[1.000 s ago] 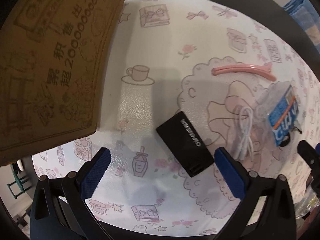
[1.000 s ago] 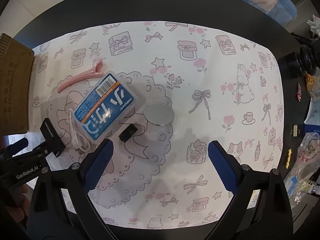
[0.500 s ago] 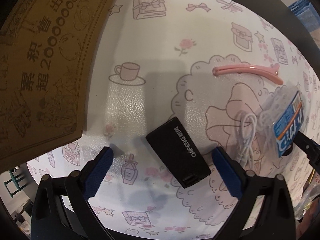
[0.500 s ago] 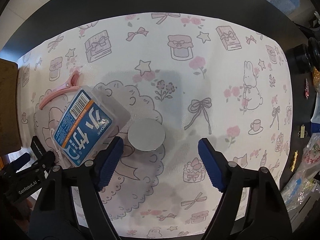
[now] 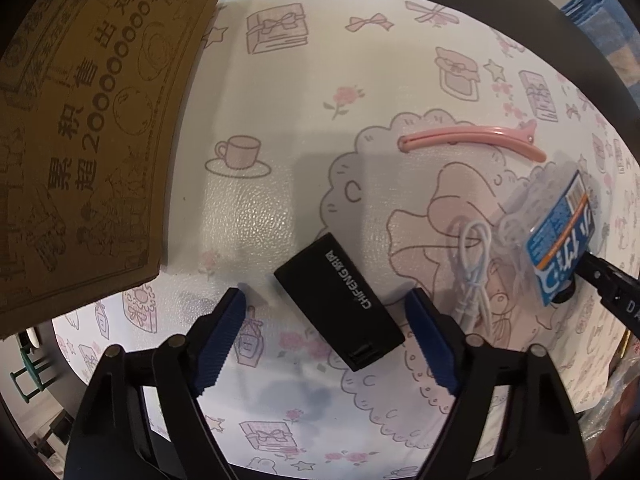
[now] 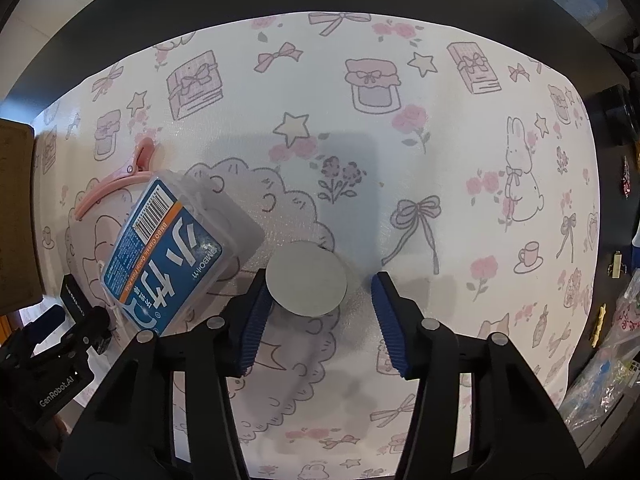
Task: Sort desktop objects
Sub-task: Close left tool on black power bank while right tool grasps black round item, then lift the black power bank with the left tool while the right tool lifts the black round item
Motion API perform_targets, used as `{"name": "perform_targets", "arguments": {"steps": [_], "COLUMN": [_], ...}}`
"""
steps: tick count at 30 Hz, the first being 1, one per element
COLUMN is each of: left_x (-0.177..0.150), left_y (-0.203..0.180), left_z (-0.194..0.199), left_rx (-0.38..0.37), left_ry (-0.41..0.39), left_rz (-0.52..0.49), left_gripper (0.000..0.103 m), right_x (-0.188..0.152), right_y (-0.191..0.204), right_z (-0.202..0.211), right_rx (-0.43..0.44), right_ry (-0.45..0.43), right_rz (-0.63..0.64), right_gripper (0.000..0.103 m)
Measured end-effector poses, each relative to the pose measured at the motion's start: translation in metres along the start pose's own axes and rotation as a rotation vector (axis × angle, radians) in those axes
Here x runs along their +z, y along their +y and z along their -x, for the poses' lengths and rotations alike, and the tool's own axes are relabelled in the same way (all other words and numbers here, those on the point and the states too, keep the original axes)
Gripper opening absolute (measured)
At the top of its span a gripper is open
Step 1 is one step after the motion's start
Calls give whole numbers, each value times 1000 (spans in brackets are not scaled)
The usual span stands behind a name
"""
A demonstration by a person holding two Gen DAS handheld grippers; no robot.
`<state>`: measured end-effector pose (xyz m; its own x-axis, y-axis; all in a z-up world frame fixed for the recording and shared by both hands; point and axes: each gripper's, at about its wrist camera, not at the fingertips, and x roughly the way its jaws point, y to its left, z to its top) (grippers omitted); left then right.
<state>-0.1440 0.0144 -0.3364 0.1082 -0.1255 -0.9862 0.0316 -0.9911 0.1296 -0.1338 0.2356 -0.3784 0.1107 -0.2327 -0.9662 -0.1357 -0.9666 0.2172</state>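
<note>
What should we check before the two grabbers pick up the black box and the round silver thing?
1. Left gripper open wide enough for the black box: ok.
2. Black box between its fingers: ok, though it lies slanted.
3. White cable clear of the left gripper: ok, it lies just beside the finger.
4. Right gripper open: ok.
5. Round silver disc centred: not ok, it sits against one finger.
6. Blue-labelled plastic box out of the way: cannot tell, it is very close.
</note>
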Motion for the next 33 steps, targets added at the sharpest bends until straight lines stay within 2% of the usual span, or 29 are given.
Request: {"name": "perform_targets", "arguments": {"steps": [2, 3, 5, 10, 22, 33], "left_x": [2, 2, 4, 8, 10, 11], "left_y": [1, 1, 2, 9, 31, 47], "left_z": [1, 2, 3, 4, 11, 25], "left_rx": [0, 0, 1, -4, -17, -17], "left_ry": [-7, -11, -18, -25, -45, -77], "left_rz": [-4, -5, -9, -9, -24, -63], "left_gripper": [62, 59, 49, 38, 34, 33], "right_x": [2, 3, 5, 7, 6, -22], "right_y": [4, 8, 10, 11, 9, 28], "right_z": [2, 4, 5, 9, 43, 82], "right_rx": [1, 2, 1, 2, 2, -7], "right_ry": [1, 3, 8, 4, -19, -26], "right_rz": [5, 7, 17, 22, 26, 55], "right_gripper": [41, 34, 30, 30, 29, 29]}}
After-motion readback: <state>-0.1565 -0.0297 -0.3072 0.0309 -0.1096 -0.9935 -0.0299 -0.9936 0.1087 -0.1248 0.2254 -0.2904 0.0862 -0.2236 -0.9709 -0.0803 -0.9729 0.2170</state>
